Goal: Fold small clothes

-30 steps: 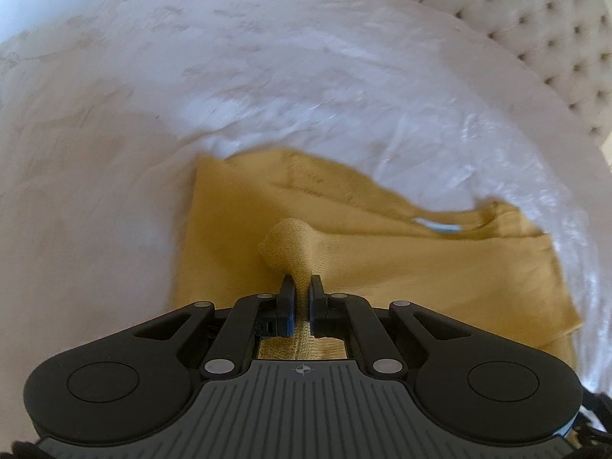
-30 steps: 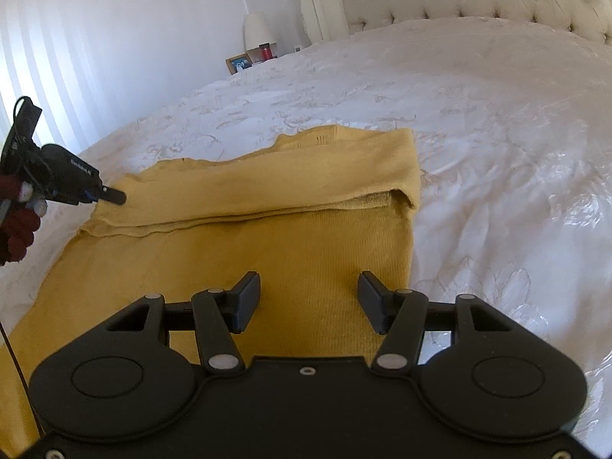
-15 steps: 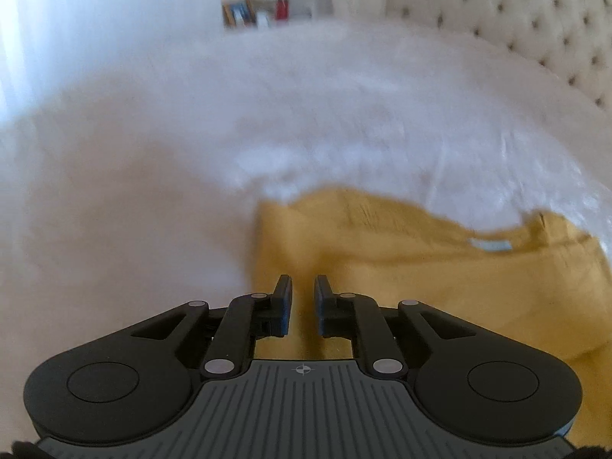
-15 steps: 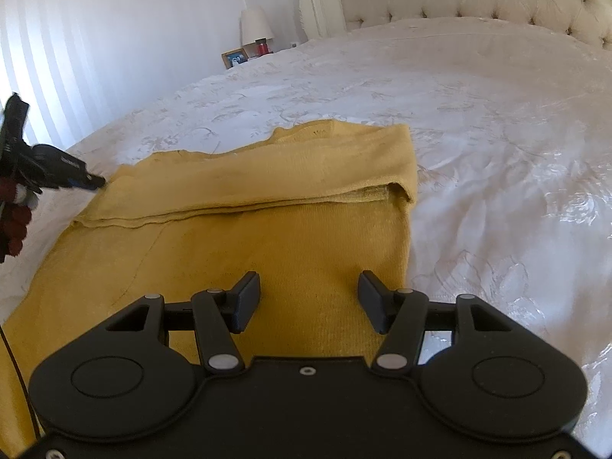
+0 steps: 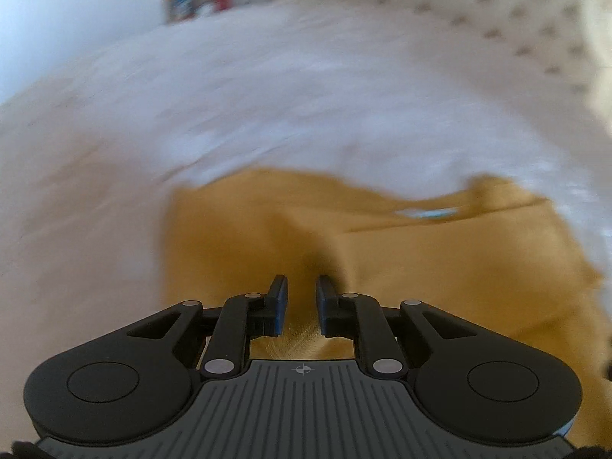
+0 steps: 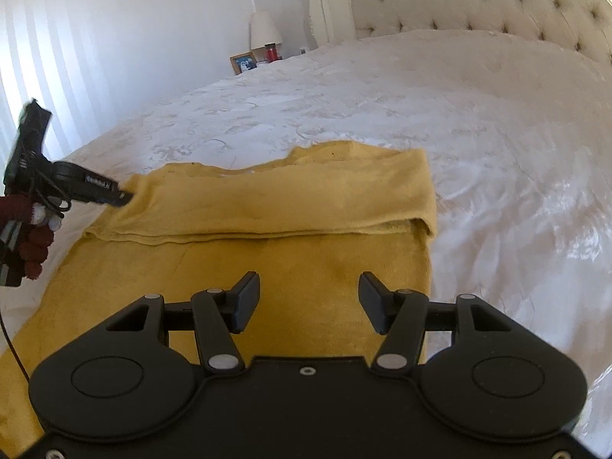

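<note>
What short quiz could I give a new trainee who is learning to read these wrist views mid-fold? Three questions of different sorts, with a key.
1. True or false: the left gripper is clamped on a pinch of the yellow garment.
2. Multiple choice: the garment lies on (A) a wooden table, (B) a white bedspread, (C) a carpet.
3. Fill in: the right gripper hovers over the garment's lower part with its jaws ____.

Key:
1. False. Its jaws have just been opening, and no cloth is pinched between them.
2. B
3. open
</note>
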